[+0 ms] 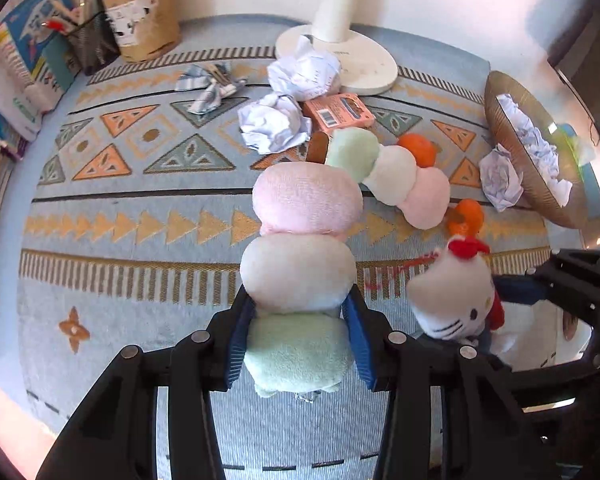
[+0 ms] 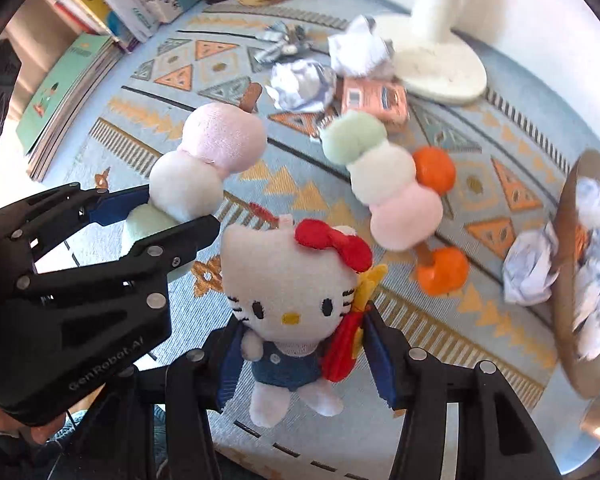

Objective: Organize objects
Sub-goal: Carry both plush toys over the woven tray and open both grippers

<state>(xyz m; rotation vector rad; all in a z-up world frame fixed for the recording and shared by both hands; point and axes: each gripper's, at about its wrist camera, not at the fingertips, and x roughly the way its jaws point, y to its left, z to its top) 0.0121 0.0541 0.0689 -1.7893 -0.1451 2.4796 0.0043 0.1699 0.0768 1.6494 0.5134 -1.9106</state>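
My left gripper (image 1: 298,336) is shut on the green end of a plush dango skewer (image 1: 300,240) with pink, white and green balls, held above the patterned cloth; the skewer also shows in the right wrist view (image 2: 204,160). My right gripper (image 2: 300,356) is shut on a Hello Kitty plush (image 2: 288,292) with a red bow, also seen in the left wrist view (image 1: 456,296). A second dango skewer (image 1: 396,172) lies on the cloth beside two orange balls (image 1: 418,148).
Crumpled paper balls (image 1: 272,122), a pink box (image 1: 338,114) and a white lamp base (image 1: 340,60) lie at the back. A woven basket (image 1: 512,148) with paper stands right. Pen holders (image 1: 144,20) and books (image 1: 28,52) stand at the back left.
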